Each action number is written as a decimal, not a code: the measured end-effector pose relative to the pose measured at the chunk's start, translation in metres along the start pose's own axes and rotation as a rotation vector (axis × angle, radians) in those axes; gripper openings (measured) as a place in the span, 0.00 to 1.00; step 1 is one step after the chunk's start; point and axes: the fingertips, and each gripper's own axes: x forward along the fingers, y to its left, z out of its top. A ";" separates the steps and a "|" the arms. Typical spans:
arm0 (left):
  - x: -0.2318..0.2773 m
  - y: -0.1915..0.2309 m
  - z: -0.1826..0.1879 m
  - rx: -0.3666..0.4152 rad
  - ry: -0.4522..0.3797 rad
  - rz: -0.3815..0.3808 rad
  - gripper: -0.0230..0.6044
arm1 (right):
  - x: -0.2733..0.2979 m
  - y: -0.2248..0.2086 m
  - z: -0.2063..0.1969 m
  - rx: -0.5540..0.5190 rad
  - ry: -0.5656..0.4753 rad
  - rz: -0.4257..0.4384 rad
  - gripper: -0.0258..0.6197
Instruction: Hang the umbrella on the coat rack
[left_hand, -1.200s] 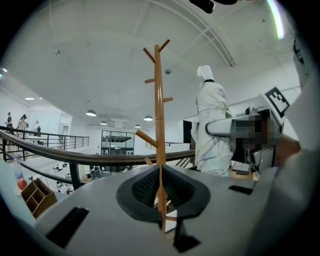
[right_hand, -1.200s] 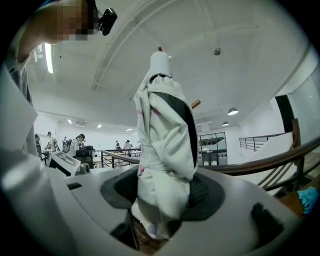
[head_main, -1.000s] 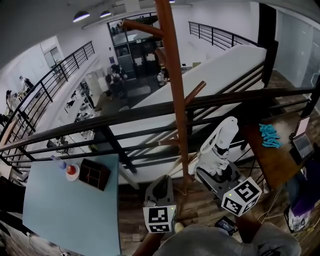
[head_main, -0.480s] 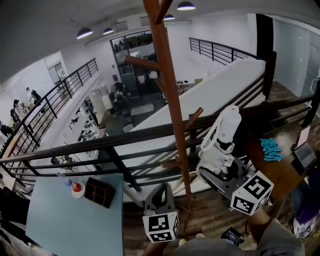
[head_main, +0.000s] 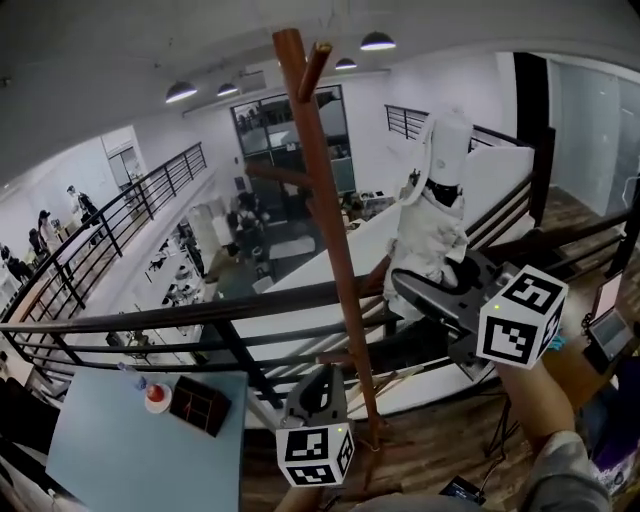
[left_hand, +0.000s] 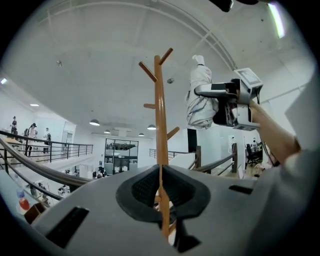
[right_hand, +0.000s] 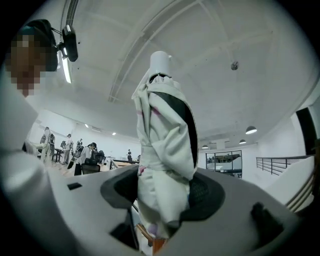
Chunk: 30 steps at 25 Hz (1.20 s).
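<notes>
The brown wooden coat rack (head_main: 328, 240) stands by the railing, with angled pegs near its top (head_main: 316, 58). My right gripper (head_main: 428, 292) is shut on a white folded umbrella (head_main: 432, 210), held upright to the right of the pole and just below its top pegs. The umbrella's strap loop hangs at its upper left. In the right gripper view the umbrella (right_hand: 163, 145) fills the space between the jaws. In the left gripper view the pole (left_hand: 160, 115) stands dead ahead, with the umbrella (left_hand: 200, 97) to its right. My left gripper (head_main: 318, 388) is low beside the pole, shut and holding nothing.
A black metal railing (head_main: 200, 315) runs behind the rack, with a drop to a lower floor beyond it. A pale blue table (head_main: 100, 450) at lower left carries a dark box (head_main: 195, 405) and a red-capped item (head_main: 152, 396). A desk with a tablet (head_main: 608, 332) stands at right.
My right gripper has lifted the umbrella from low beside the pole up towards the top pegs. The left gripper has risen a little too. The head view has tilted upward.
</notes>
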 end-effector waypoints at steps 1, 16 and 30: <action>0.002 0.000 0.008 -0.012 -0.009 -0.004 0.08 | 0.002 -0.004 0.010 -0.003 -0.008 0.001 0.41; 0.012 0.000 0.053 -0.026 -0.090 0.017 0.08 | 0.066 -0.010 0.109 -0.129 0.012 0.064 0.41; 0.023 0.002 0.038 -0.048 -0.079 0.024 0.08 | 0.085 -0.026 0.082 -0.073 0.098 0.088 0.41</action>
